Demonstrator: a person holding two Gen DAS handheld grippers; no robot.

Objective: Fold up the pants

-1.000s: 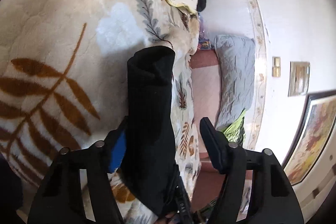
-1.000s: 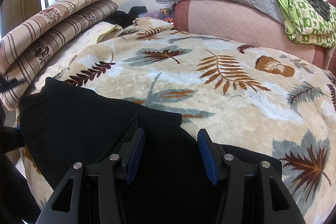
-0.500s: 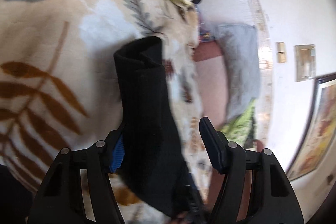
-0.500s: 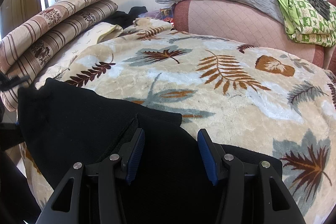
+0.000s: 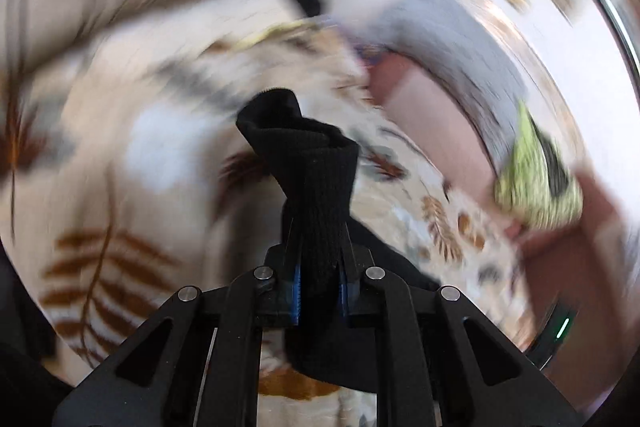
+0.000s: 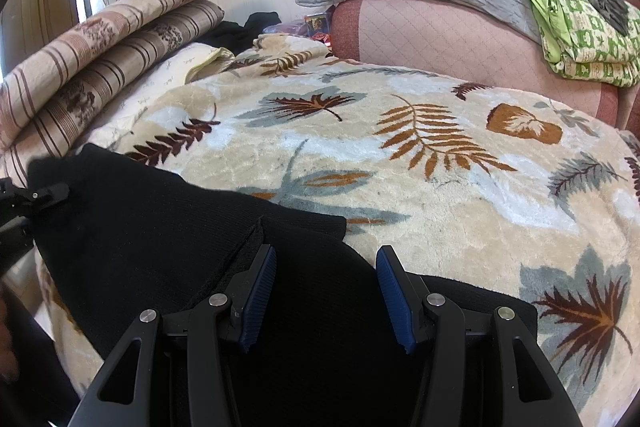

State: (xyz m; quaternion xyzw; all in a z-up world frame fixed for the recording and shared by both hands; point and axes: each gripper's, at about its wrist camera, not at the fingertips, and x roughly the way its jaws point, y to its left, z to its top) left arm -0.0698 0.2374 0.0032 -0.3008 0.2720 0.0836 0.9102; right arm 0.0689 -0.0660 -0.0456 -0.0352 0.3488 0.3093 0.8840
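Left wrist view shows the left gripper (image 5: 318, 267) with jaws closing on a bunched hem of the black ribbed knit pants (image 5: 316, 167), cloth pinched between the pads. Right gripper (image 6: 326, 291) hangs half open over the pants' wider part, gripping nothing. Pants lie on the leaf-patterned plush blanket (image 6: 440, 187) covering the bed. Soft, light and floppy by the look; edges and corners likely make the best holds.
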